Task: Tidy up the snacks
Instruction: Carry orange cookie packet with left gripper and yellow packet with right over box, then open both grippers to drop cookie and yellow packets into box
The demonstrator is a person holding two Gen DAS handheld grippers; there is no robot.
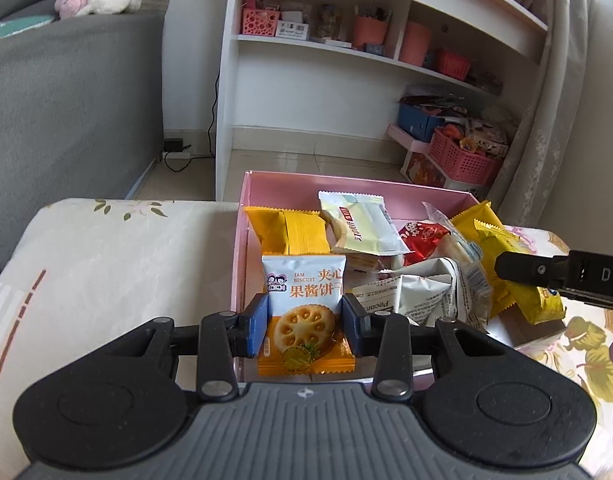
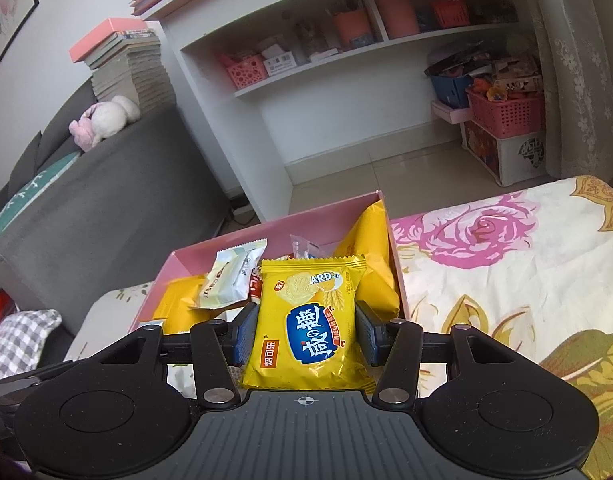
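A pink box on the floral bedding holds several snack packets. My left gripper is shut on a jam biscuit packet, white above and orange below, held over the box's near left part. My right gripper is shut on a yellow cracker packet over the box's near right side. The right gripper also shows at the right edge of the left wrist view, on the yellow packet. Orange, pale green and red packets lie in the box.
Floral bedding spreads to the right of the box, pale bedding to the left. A grey sofa stands at left. A white shelf unit and pink baskets stand behind on the tiled floor.
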